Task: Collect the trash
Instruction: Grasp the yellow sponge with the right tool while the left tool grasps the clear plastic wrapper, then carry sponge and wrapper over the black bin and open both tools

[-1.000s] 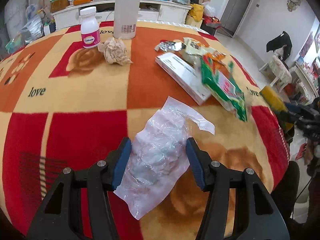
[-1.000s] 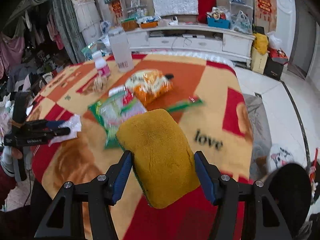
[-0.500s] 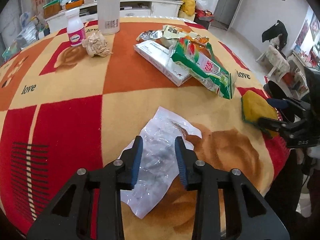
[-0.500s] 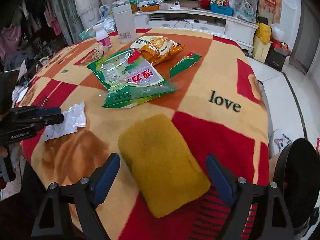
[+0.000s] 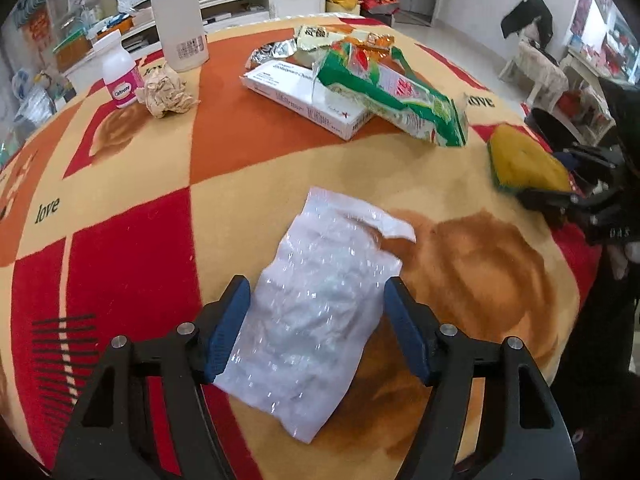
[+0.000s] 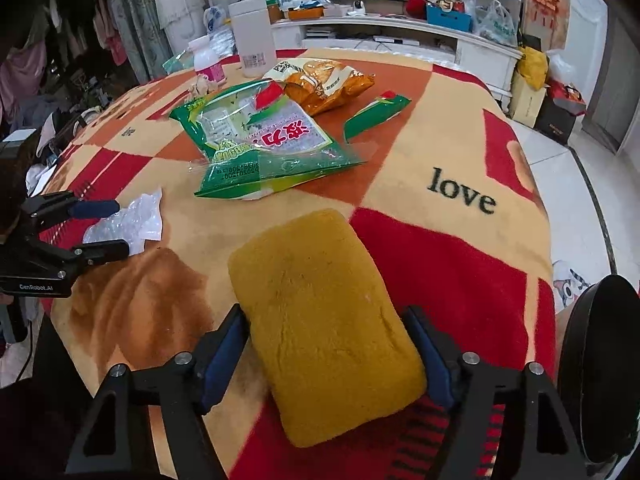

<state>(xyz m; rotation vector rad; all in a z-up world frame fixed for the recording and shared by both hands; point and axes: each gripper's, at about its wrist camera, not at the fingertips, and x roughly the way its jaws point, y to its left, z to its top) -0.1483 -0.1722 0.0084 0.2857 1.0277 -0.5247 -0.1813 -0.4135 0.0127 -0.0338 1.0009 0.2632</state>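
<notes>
A crumpled clear plastic bag lies on the table near its front edge. My left gripper is open, its fingers either side of the bag; it also shows in the right wrist view. A yellow sponge lies between the fingers of my right gripper, which is open around it; the sponge also shows in the left wrist view. A green snack bag, an orange snack bag, a green wrapper and a crumpled paper ball lie on the table.
The table carries a red, orange and yellow "love" blanket. A white box, a foil wrapper, a white bottle with a pink label and a tall white container stand further back. A black bin sits at the right edge.
My left gripper was shut on the plastic bag half a second ago and has opened wide around it. My right gripper has narrowed around the sponge, which lies on the table.
</notes>
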